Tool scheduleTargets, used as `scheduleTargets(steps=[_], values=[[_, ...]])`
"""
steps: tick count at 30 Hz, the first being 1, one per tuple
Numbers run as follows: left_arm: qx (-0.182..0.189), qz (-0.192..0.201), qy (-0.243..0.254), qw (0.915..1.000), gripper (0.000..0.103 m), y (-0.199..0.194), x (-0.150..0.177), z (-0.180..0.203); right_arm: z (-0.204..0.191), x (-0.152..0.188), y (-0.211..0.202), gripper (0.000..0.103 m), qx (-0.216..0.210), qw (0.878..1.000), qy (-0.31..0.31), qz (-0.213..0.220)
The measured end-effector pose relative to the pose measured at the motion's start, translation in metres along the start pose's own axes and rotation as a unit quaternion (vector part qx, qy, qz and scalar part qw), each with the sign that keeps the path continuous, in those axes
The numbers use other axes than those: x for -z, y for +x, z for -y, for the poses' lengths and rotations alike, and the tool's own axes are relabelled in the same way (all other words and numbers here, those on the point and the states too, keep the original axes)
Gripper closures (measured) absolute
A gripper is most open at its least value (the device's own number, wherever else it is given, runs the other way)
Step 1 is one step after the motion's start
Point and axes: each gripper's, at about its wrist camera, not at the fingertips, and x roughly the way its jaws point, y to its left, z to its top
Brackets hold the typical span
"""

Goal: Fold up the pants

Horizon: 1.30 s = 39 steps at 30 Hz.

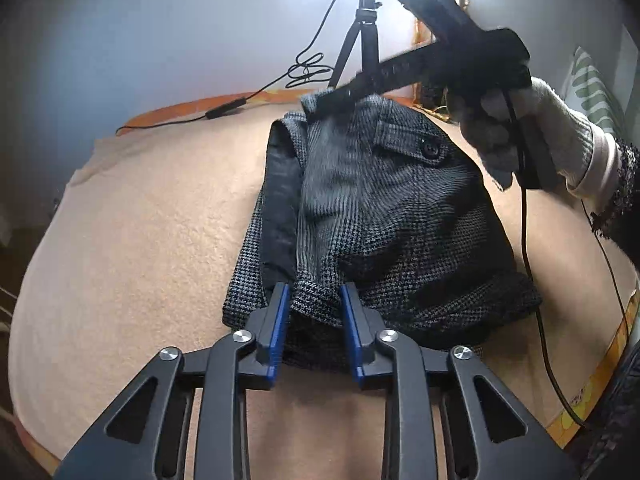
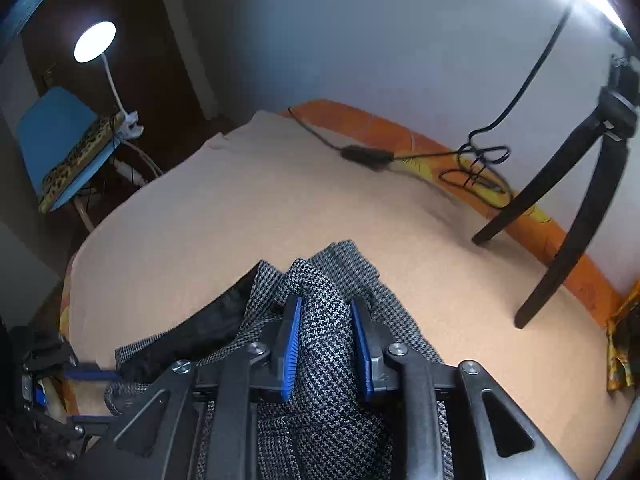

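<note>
The grey houndstooth pants (image 1: 384, 216) lie bunched on a beige blanket (image 1: 140, 248), black lining showing along their left side and a buttoned pocket flap near the top. My left gripper (image 1: 316, 294) grips a hem fold of the pants at their near edge. My right gripper (image 2: 326, 312) is shut on a thick fold of the same pants (image 2: 320, 344); in the left wrist view it (image 1: 320, 106) holds the far waist end, raised off the blanket by a gloved hand. The left gripper also shows at the lower left of the right wrist view (image 2: 116, 378).
A black tripod (image 1: 360, 40) stands at the bed's far edge, its legs (image 2: 568, 216) close to the right of the pants. A cable with an inline box (image 2: 366, 156) runs along the orange border. A lamp (image 2: 95, 41) and blue chair (image 2: 60, 140) stand off the bed's left.
</note>
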Motion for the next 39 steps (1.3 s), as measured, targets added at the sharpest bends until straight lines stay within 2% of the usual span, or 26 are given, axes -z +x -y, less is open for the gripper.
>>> scheduleTargets(steps=[5,8,12,15,19,22,25,28,30,31,32,35,39], values=[[-0.006,0.022,0.002,0.9997,0.090,-0.011,-0.002,-0.001,0.011,-0.008,-0.015,0.081,-0.018,0.999,0.028,0.030],[-0.017,0.034,-0.003,0.9993,0.095,-0.019,-0.006,-0.005,0.008,-0.016,-0.010,0.081,-0.014,0.999,0.026,0.035],[-0.038,0.037,0.003,0.9986,0.095,-0.021,-0.005,-0.008,0.007,-0.030,0.003,0.081,-0.024,0.998,0.030,0.042],[-0.044,0.023,-0.002,0.9987,0.096,-0.012,-0.001,-0.011,0.002,-0.036,0.023,0.081,-0.015,0.999,0.017,0.024],[-0.050,0.008,-0.013,0.9986,0.096,-0.003,-0.001,-0.017,-0.009,-0.035,0.058,0.079,0.017,1.000,-0.009,-0.010],[-0.043,0.004,-0.021,0.9988,0.094,-0.004,-0.002,-0.018,-0.008,-0.034,0.065,0.070,0.029,0.999,-0.005,-0.016],[-0.044,0.010,-0.023,0.9987,0.088,-0.012,-0.005,-0.019,-0.008,-0.034,0.044,0.064,0.038,0.999,-0.002,-0.002],[-0.056,0.033,-0.017,0.9978,0.088,-0.026,-0.012,-0.017,-0.003,-0.027,0.005,0.060,0.050,0.998,0.004,0.025],[-0.051,0.053,-0.013,0.9972,0.088,-0.038,-0.019,-0.009,0.004,-0.014,-0.029,0.045,0.045,0.997,0.024,0.055],[-0.047,0.061,-0.008,0.9970,0.088,-0.041,-0.022,-0.006,0.008,-0.005,-0.045,0.042,0.054,0.996,0.032,0.069],[-0.038,0.071,0.002,0.9967,0.088,-0.046,-0.026,0.002,0.013,0.007,-0.062,0.041,0.064,0.994,0.045,0.080],[-0.005,0.083,0.028,0.9961,0.088,-0.048,-0.032,0.027,0.036,0.044,-0.086,0.040,0.081,0.988,0.106,0.074],[0.047,0.063,0.071,0.9944,0.088,-0.027,-0.035,0.065,0.059,0.083,-0.091,0.040,0.086,0.981,0.165,0.053]])
